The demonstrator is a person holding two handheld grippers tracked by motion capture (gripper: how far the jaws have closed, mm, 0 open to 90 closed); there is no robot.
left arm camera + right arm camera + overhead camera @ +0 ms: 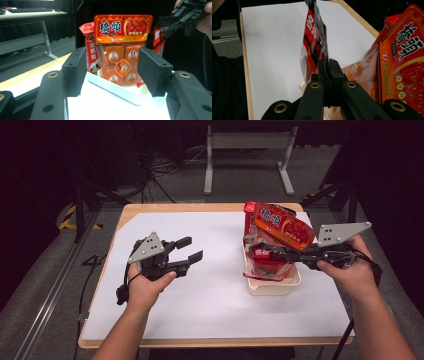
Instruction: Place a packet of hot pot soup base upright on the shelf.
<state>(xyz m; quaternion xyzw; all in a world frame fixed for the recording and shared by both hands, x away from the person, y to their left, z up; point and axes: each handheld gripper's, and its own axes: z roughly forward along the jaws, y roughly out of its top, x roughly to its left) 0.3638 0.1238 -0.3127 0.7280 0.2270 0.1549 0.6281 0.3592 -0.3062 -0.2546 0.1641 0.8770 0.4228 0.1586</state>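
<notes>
The left gripper (pixel 189 253) hovers over the bare white sheet (pixel 200 310), jaws spread and empty, probably waiting its turn. To its right, the white tray (pixel 272 285) holds upright sauce packets, the orange packet (pixel 123 47) foremost. The right gripper (pixel 328 72) is clenched on the black-and-red packet (pixel 313 42), seemingly over the tray.
</notes>
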